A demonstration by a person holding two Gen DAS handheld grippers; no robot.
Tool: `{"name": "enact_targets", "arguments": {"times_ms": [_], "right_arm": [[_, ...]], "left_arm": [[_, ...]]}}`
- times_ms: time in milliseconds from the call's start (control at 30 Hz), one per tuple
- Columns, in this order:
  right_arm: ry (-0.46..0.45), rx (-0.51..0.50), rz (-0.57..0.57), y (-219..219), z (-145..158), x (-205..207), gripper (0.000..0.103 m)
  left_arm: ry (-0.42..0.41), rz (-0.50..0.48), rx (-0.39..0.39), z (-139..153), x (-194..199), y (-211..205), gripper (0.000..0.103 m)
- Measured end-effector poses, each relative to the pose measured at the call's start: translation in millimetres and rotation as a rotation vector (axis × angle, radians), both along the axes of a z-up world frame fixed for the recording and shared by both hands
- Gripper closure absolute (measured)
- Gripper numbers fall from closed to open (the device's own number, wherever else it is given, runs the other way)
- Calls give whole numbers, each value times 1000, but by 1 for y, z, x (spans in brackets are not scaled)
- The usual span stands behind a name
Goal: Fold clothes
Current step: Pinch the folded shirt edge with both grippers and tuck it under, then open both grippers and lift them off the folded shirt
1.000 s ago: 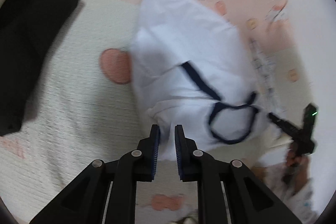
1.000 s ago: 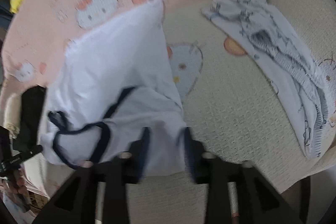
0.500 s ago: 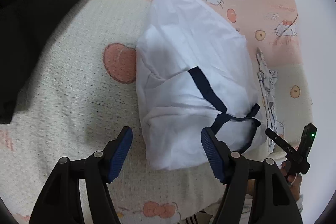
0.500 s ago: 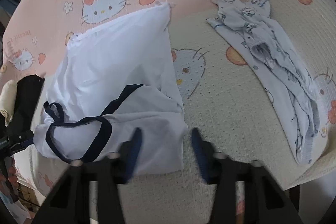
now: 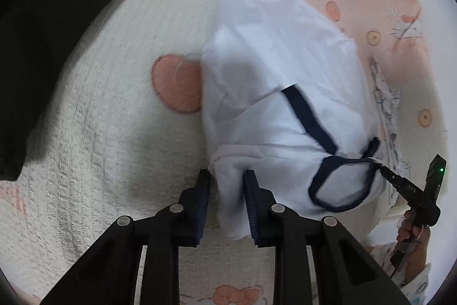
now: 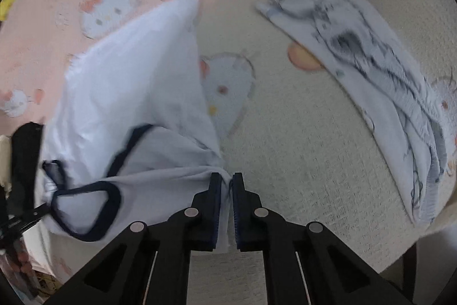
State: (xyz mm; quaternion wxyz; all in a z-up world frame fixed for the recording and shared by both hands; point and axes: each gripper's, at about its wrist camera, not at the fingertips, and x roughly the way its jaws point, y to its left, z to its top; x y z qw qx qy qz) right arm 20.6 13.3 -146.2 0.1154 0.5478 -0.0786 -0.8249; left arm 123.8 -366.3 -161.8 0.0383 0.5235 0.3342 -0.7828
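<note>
From my left side, my left gripper (image 5: 227, 202) has its jaws pinched on the near edge of the white shirt (image 5: 280, 82). The shirt has dark blue trim. It lies in the middle of the blanket (image 5: 100, 133), with its far tip reaching toward the pink far edge. One black cloth (image 5: 42, 33) sits at the left edge of the blanket. I see one hand (image 5: 412, 227) at the right, holding my other tool.

From my right side, my right gripper (image 6: 227, 207) has its jaws squeezed on the near corner of the same shirt (image 6: 128, 82). One printed garment (image 6: 371, 82) lies near the right edge of the blanket (image 6: 300, 162), well apart from the shirt.

What could go wrong? I think the thin cloth could slip out of one grip if I pull too hard. Then the fold would come out crooked. The shirt is bunched up near me, so lumps could get trapped inside the fold.

I count one white shirt, one black cloth, one printed garment and two grippers.
</note>
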Motion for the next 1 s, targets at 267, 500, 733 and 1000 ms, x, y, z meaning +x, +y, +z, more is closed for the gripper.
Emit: {"name": "enact_targets", "arguments": {"times_ms": [267, 500, 733, 1000], "right_arm": [[8, -186, -141, 43, 9, 29, 52], [-34, -136, -89, 33, 1, 41, 51], [-65, 14, -4, 6, -15, 43, 52], [-73, 53, -18, 1, -26, 32, 75]], "left_arm": [[117, 37, 85, 26, 22, 3, 39], [68, 34, 69, 18, 41, 9, 39], [25, -25, -64, 11, 39, 26, 40], [-62, -44, -187, -4, 32, 27, 56]]}}
